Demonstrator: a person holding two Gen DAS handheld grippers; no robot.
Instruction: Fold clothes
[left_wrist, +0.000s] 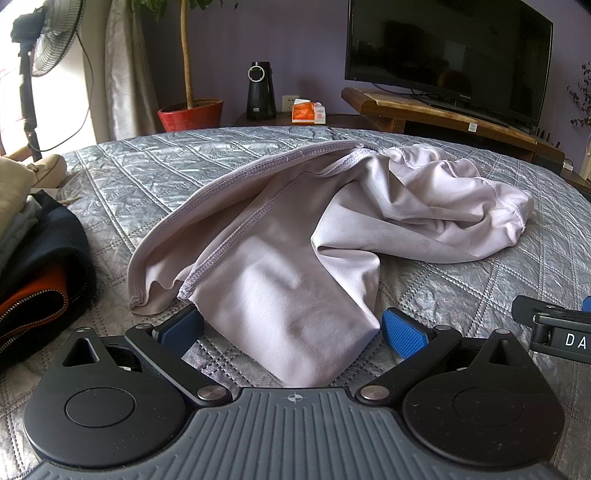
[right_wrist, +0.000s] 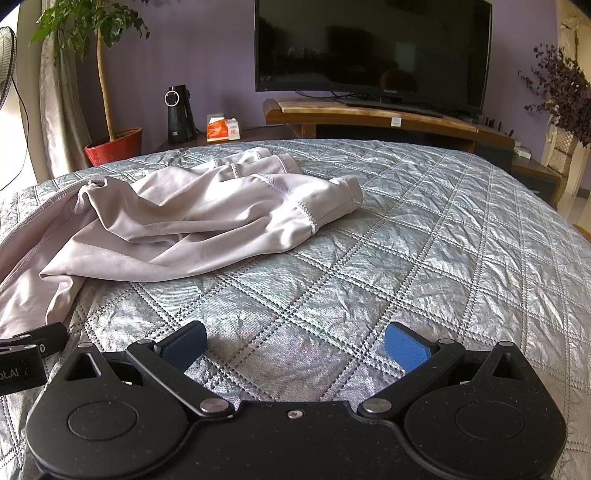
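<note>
Left wrist view: your left gripper (left_wrist: 291, 328) is sitting spread wide around the lilac garment (left_wrist: 295, 240) crumpled on the quilted bed (left_wrist: 480, 277); your right gripper (right_wrist: 295, 347) is hovering released over bare quilt.

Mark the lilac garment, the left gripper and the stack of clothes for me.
lilac garment (left_wrist: 280, 258): left wrist view, flat front panel.
left gripper (left_wrist: 291, 328): left wrist view, midway between its open fingertips.
stack of clothes (left_wrist: 40, 251): left wrist view, dark top layer.
</note>
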